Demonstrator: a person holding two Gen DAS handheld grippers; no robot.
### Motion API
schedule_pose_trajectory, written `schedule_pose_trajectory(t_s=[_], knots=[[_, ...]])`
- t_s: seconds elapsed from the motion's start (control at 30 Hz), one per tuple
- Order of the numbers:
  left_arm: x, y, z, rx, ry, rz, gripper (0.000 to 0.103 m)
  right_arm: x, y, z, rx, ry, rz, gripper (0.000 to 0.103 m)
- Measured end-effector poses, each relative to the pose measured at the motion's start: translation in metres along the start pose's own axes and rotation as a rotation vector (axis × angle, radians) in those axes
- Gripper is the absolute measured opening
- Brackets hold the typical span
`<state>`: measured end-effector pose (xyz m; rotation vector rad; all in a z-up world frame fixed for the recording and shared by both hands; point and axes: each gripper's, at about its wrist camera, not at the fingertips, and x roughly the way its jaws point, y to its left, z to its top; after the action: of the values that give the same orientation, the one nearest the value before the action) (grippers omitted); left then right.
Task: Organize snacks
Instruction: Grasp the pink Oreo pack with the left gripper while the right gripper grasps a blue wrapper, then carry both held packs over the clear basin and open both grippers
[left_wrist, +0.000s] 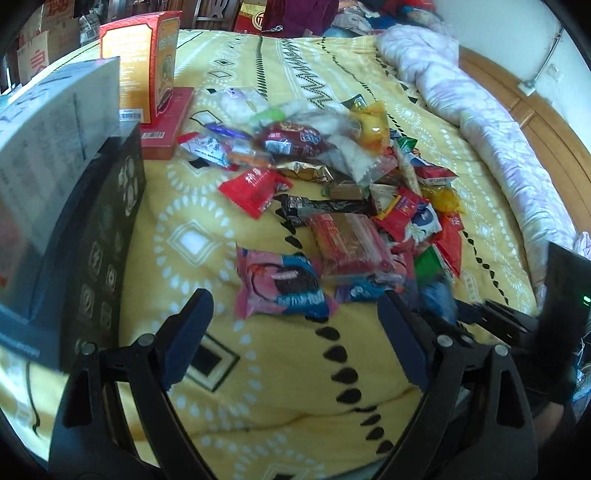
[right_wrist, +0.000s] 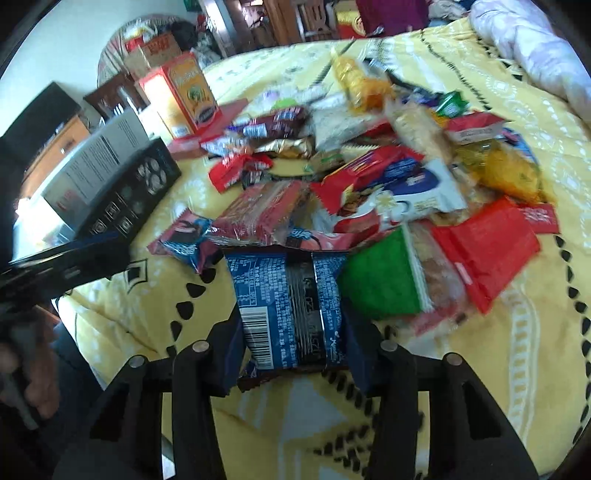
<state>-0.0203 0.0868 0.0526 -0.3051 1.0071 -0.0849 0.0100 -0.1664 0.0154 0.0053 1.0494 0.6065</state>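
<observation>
Low in the frame, the right tongs (right_wrist: 295, 350) pinch a blue snack packet (right_wrist: 286, 314); the left tongs (left_wrist: 295, 332) gape wide and empty above the yellow bed (left_wrist: 277, 387).

Left tool (left_wrist: 295, 325) agape, right tool (right_wrist: 291, 332) clamped (both down-tilted)

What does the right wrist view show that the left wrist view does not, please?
Only the right wrist view shows the blue barcode packet pinched between the right gripper pads. Only the left wrist view shows the left gripper open over bare bedspread. Both show the snack pile and the orange box.
</observation>
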Motion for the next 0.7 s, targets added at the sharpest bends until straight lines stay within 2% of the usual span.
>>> schedule_pose_trajectory(t_s=[0.13, 0.23, 0.3, 0.33, 0.37, 0.43, 0.7], knots=[[0.025, -0.002, 0.001, 0.023, 0.053, 0.024, 0.091, -0.011, -0.015, -0.011, 0.071, -0.018, 0.040, 0.051], [0.035, -0.009, -0.002, 0.084, 0.059, 0.077, 0.089, -0.014, -0.022, -0.014, 0.104, -0.020, 0.060, 0.051], [0.039, -0.009, -0.004, 0.104, 0.049, 0.109, 0.082, -0.014, -0.023, -0.013, 0.113, -0.023, 0.067, 0.051], [0.041, -0.008, -0.006, 0.105, 0.053, 0.110, 0.075, -0.014, -0.024, -0.013, 0.115, -0.026, 0.069, 0.051], [0.043, -0.006, -0.007, 0.105, 0.056, 0.112, 0.064, -0.015, -0.025, -0.013, 0.118, -0.029, 0.072, 0.051], [0.043, -0.005, -0.008, 0.125, 0.045, 0.141, 0.051, -0.015, -0.026, -0.013, 0.122, -0.036, 0.076, 0.051], [0.014, -0.007, -0.007, 0.139, -0.027, 0.119, 0.048, -0.024, -0.023, -0.011, 0.119, -0.074, 0.071, 0.051]])
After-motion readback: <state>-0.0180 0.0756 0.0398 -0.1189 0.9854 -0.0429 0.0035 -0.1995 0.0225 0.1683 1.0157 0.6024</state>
